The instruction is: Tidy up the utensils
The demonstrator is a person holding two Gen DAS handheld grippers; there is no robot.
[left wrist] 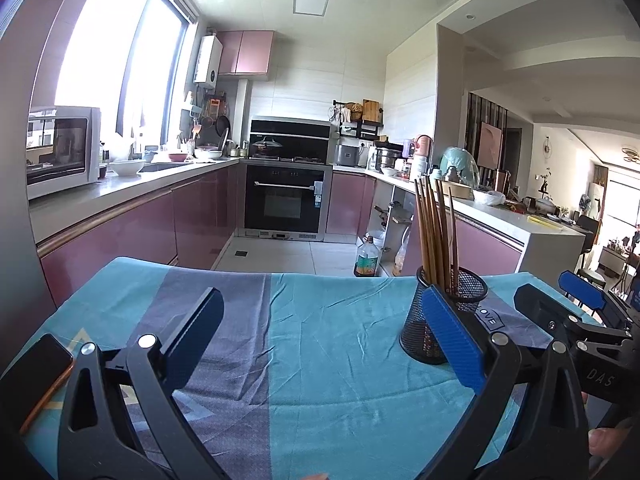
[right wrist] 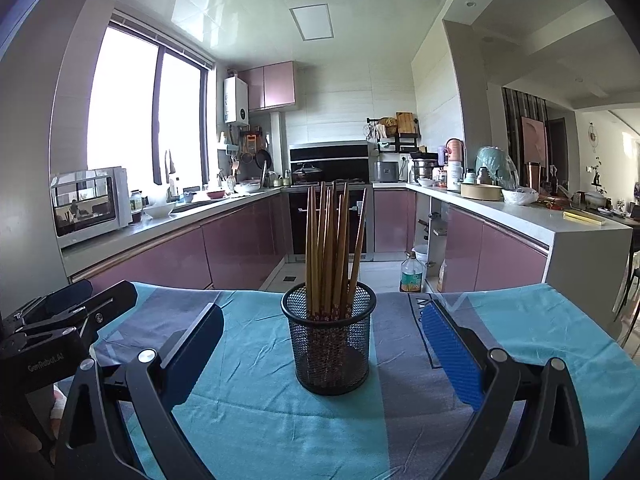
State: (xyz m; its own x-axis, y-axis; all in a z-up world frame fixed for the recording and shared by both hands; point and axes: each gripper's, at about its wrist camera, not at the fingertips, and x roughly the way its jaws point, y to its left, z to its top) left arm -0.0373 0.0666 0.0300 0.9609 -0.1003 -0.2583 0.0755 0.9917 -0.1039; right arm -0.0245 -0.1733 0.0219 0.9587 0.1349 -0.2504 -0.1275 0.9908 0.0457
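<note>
Currently both tools gape wide, holding nothing: left tool (left wrist: 320,320), right tool (right wrist: 324,320). Chopsticks (right wrist: 332,248) stand upright in mesh cup (right wrist: 330,344) mid-worktop (right wrist: 256,420), nearer its far edge.

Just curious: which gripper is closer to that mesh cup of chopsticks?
Right gripper: the mesh cup stands centred between its open fingers. Left gripper sits off to the cup's left.

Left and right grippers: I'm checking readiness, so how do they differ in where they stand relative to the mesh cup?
The right gripper frames the mesh cup squarely between its fingers; the left gripper faces bare cloth, with the cup off to its right, behind one finger. A phone lies beside the left gripper only. Both are open and hold nothing.
</note>
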